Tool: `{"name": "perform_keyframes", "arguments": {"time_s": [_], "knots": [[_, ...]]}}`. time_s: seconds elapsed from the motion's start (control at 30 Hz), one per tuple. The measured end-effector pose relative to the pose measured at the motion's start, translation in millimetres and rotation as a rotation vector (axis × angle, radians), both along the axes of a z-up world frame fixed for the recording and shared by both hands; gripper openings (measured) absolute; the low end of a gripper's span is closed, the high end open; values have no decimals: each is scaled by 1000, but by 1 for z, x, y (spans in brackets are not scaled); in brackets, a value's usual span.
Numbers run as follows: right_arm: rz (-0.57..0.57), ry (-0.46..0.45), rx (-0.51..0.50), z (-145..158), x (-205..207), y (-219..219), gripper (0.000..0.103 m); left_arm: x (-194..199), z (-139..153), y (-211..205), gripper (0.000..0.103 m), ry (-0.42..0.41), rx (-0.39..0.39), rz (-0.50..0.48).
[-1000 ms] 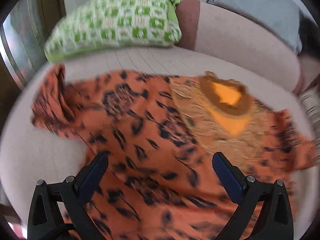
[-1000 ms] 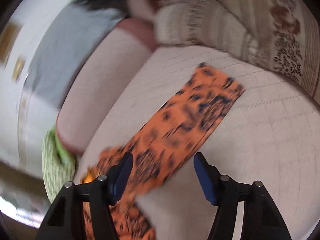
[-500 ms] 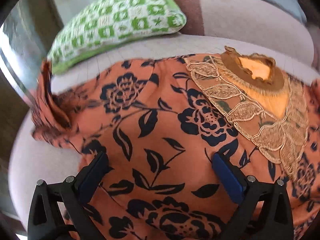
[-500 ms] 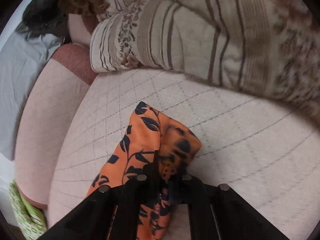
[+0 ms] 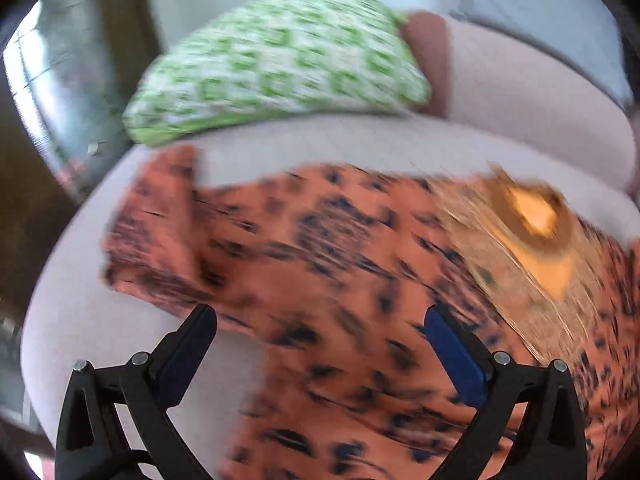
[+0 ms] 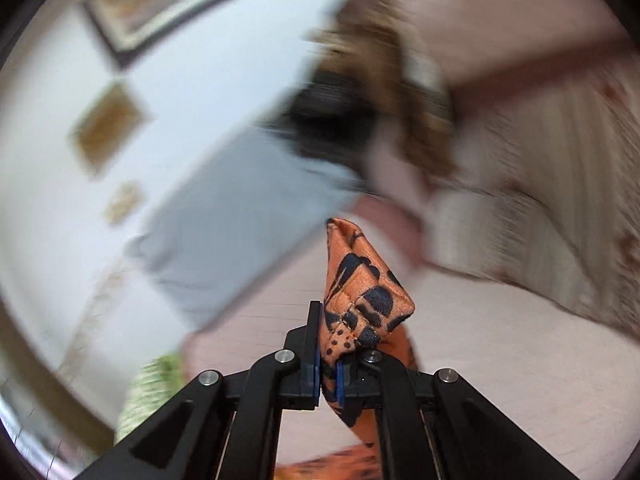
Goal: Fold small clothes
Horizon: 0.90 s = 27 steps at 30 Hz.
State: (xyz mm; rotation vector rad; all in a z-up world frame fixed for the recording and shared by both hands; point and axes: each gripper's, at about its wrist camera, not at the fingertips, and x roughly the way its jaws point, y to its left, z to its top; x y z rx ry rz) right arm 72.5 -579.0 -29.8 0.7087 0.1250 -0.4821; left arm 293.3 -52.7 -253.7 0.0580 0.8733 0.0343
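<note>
An orange garment (image 5: 352, 280) with a dark floral print and a gold embroidered neckline lies spread on a pale quilted sofa seat (image 5: 312, 148) in the left wrist view, blurred by motion. My left gripper (image 5: 320, 336) hovers open above its lower middle, nothing between the fingers. In the right wrist view my right gripper (image 6: 329, 364) is shut on a bunched end of the orange garment (image 6: 360, 292), lifted off the seat, with the cloth sticking up above the pads and hanging down below them.
A green and white checked cushion (image 5: 276, 64) lies at the back left of the seat. The sofa backrest (image 5: 532, 92) curves behind. A striped beige blanket (image 6: 540, 208) and a grey cloth (image 6: 240, 224) sit beyond the lifted sleeve. The sofa's left edge drops off.
My right gripper closed on the garment's end and lifted it off the seat, tilting up toward the wall. My left gripper stayed open and shifted over the garment.
</note>
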Motion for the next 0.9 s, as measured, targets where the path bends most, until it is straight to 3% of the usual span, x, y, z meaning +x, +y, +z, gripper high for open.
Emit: {"name": "perform_keyframes", "arguments": {"time_s": [0.1, 0.2, 0.27, 0.4, 0.57, 0.67, 0.8, 0.83, 0.87, 0.9], "knots": [[152, 21, -49, 30, 38, 66, 5, 11, 10, 39, 103, -44, -9, 113], [338, 66, -34, 21, 88, 138, 5, 19, 15, 75, 103, -73, 1, 223], [439, 128, -3, -7, 121, 189, 5, 21, 16, 98, 103, -76, 17, 291], [608, 288, 125, -93, 179, 279, 9, 27, 13, 134, 103, -40, -3, 355], [801, 576, 275, -213, 217, 381, 16, 28, 14, 145, 103, -39, 0, 347], [892, 720, 254, -242, 224, 404, 16, 26, 18, 145, 103, -38, -3, 321], [941, 626, 157, -216, 207, 392, 17, 23, 18, 152, 103, -1, -7, 336], [944, 585, 123, -204, 199, 381, 21, 23, 17, 161, 103, 10, -19, 367], [940, 551, 92, -196, 190, 376, 26, 22, 16, 170, 103, 18, -32, 393], [932, 520, 66, -190, 183, 367, 49, 22, 14, 180, 103, 27, -52, 422]]}}
